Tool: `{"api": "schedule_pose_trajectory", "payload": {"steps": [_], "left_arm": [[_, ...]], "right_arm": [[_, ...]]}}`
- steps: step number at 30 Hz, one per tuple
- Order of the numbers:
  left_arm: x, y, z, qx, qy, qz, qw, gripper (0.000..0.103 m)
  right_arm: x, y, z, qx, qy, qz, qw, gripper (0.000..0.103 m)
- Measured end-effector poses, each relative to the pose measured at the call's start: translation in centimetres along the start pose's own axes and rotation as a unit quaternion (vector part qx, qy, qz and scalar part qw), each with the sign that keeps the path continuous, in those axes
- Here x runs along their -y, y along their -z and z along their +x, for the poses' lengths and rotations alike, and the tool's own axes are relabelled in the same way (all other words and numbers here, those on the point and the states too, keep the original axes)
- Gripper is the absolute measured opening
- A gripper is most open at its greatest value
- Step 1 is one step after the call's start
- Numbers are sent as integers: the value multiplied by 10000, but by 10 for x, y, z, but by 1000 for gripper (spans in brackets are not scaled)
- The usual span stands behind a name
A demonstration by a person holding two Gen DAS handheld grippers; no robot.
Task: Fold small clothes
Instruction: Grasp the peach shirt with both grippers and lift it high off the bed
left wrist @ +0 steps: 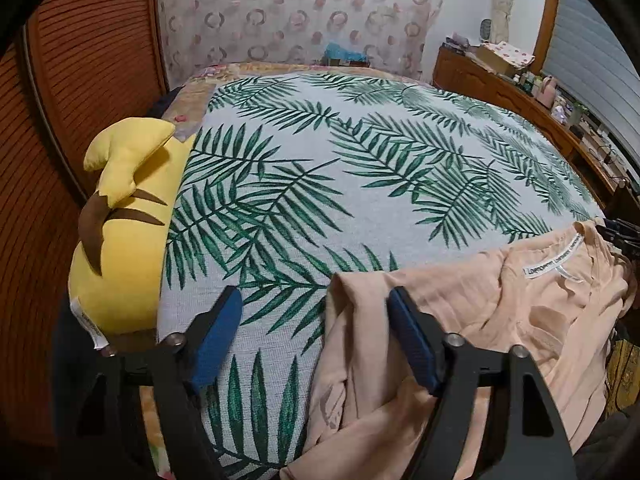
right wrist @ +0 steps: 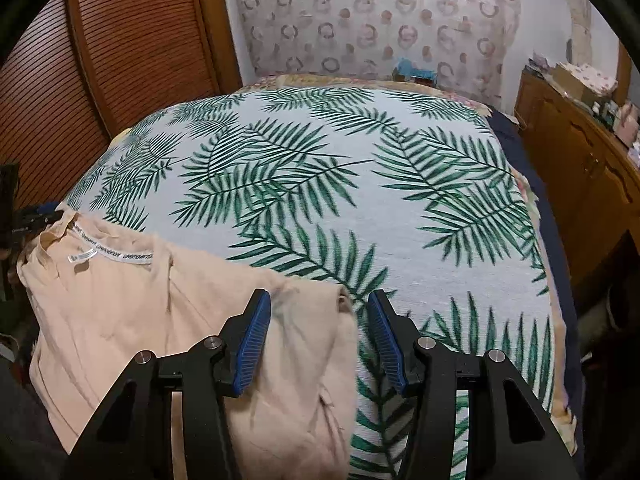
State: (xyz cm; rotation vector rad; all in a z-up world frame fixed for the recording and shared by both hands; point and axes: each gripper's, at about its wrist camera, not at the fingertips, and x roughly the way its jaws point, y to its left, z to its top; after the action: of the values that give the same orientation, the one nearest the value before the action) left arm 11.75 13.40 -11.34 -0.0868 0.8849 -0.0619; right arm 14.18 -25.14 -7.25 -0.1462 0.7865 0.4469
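Peach shirt on the leaf-print bedspread, both grippers spread wide

The peach shirt (left wrist: 500, 320) lies crumpled at the near edge of the bedspread (left wrist: 360, 168). The left gripper (left wrist: 316, 300) and the right gripper (right wrist: 320, 308) each hover over one of the shirt's side edges, gripping nothing. A yellow plush toy (left wrist: 124, 232) sits at the bed's left edge.
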Motion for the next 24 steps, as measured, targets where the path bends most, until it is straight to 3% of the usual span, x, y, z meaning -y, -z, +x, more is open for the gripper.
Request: {"api": "schedule_pose_trajectory", "payload": {"steps": [2, 6, 8, 11, 18, 24], "left_arm": [[2, 1, -1, 39, 128, 54, 9999, 59], [7, 1, -2, 31, 283, 113, 9995, 40], [10, 2, -3, 3, 409, 132, 9991, 25], [15, 4, -7, 4, 540, 174, 9984, 10], [15, -3, -58, 754, 742, -14, 9944, 8], [31, -2, -115, 1387, 927, 241, 9857, 8]], "right_arm": [[-4, 0, 1, -13, 6, -71, 10000, 42], [-8, 2, 2, -43, -180, -129, 9997, 20], [-12, 4, -1, -53, -229, -148, 9996, 13], [-16, 7, -5, 9, -238, -144, 9996, 10], [-20, 14, -60, 832, -289, 208, 9959, 8], [-29, 17, -119, 1476, -396, 235, 9880, 8]]}}
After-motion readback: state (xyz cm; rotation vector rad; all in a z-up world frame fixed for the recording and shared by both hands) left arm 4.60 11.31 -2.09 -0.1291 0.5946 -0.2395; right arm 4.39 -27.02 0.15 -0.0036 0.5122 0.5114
